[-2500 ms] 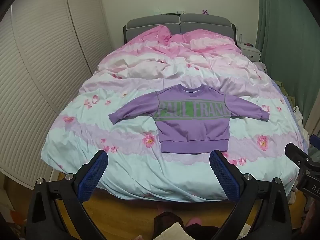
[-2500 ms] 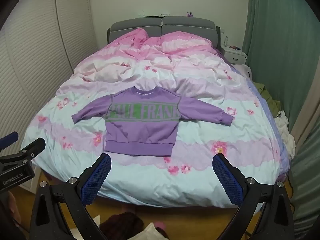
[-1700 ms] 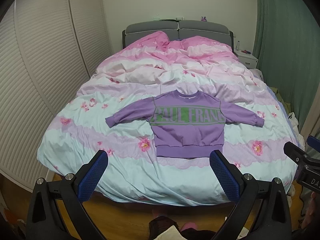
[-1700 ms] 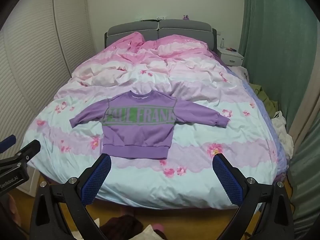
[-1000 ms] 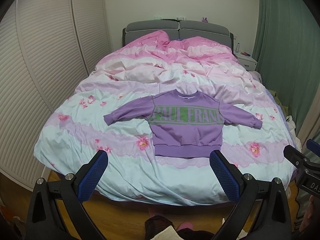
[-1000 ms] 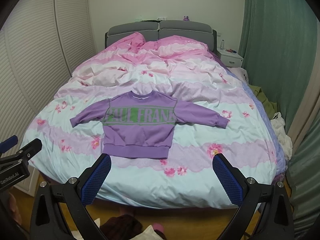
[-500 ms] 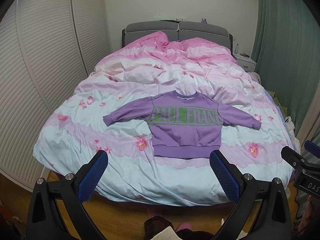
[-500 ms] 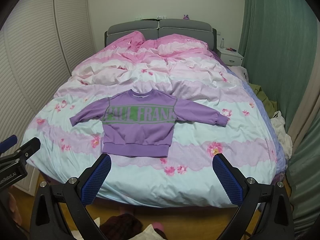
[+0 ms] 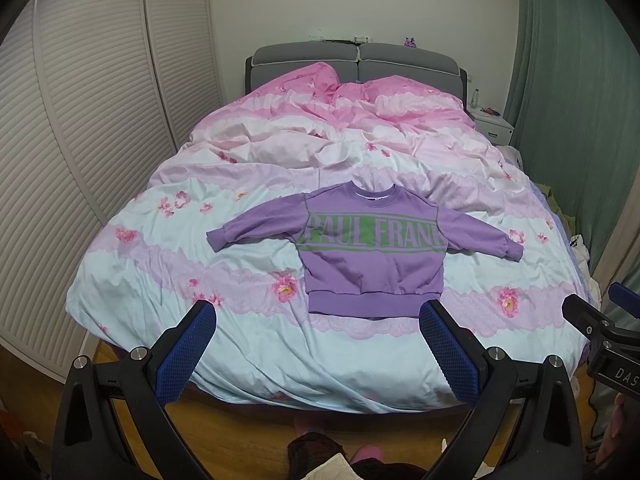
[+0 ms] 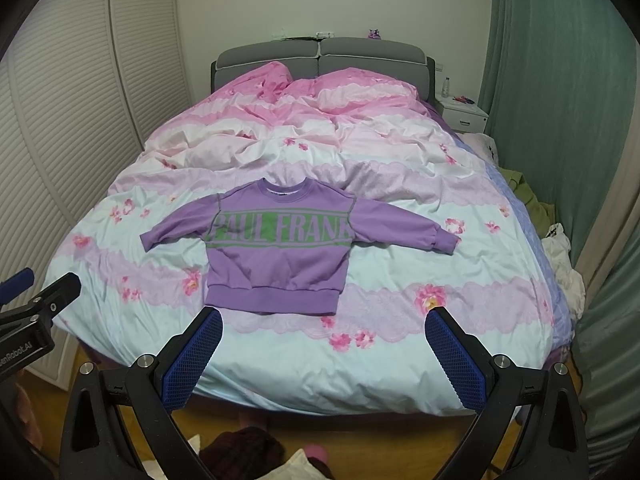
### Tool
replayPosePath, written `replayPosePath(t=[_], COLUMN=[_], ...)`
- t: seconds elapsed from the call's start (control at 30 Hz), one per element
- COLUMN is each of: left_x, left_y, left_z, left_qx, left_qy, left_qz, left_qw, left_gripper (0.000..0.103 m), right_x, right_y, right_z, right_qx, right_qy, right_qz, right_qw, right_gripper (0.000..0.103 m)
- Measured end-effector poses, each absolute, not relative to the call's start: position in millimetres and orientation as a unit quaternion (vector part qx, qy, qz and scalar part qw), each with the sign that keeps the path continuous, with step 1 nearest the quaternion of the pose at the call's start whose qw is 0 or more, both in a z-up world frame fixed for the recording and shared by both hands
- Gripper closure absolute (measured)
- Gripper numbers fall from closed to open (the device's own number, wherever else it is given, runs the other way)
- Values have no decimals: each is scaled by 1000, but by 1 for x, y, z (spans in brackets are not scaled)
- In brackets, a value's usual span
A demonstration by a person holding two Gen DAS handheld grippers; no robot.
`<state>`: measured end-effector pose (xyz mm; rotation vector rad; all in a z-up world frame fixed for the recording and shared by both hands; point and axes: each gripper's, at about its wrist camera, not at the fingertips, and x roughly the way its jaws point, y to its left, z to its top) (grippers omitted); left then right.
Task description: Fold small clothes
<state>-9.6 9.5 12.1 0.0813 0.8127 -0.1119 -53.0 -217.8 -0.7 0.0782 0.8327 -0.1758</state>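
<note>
A small purple sweatshirt (image 9: pixel 372 256) with green lettering lies flat, front up, sleeves spread, on the near half of the bed; it also shows in the right wrist view (image 10: pixel 276 256). My left gripper (image 9: pixel 318 320) is open and empty, held off the bed's foot, short of the sweatshirt's hem. My right gripper (image 10: pixel 324 324) is open and empty, also off the foot edge, its left finger (image 10: pixel 196 352) below the hem's left corner. Each gripper shows at the edge of the other's view.
The bed has a pink, white and pale blue floral duvet (image 9: pixel 200 320) and a grey headboard (image 9: pixel 356 60). Slatted wardrobe doors (image 9: pixel 80 128) stand left, green curtains (image 10: pixel 560 80) right. A white nightstand (image 10: pixel 462 114) and loose clothes (image 10: pixel 560 256) lie at the right side. Wooden floor (image 9: pixel 240 432) lies below.
Both grippers drifted slightly, with the view settling back from the bed's foot over the last seconds. Both stayed open. The sweatshirt has not moved.
</note>
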Motion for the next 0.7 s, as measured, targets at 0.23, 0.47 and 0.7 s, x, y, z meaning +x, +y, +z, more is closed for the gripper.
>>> replayPosePath(t=[0.23, 0.47, 0.7], left_x=[-9, 5, 30], left_y=[11, 13, 14], left_z=[13, 13, 3], left_qx=[39, 46, 59], left_qy=[396, 402, 408], left_qz=[-55, -57, -56], left_qw=[916, 913, 909], left_gripper=[0, 0, 0], right_x=[-52, -51, -30], right_y=[-217, -216, -212], right_z=[-1, -3, -11], right_qx=[38, 39, 42], right_qy=[404, 409, 418], right_qz=[-85, -86, -86], right_qw=[910, 908, 903], right_gripper=[1, 1, 1])
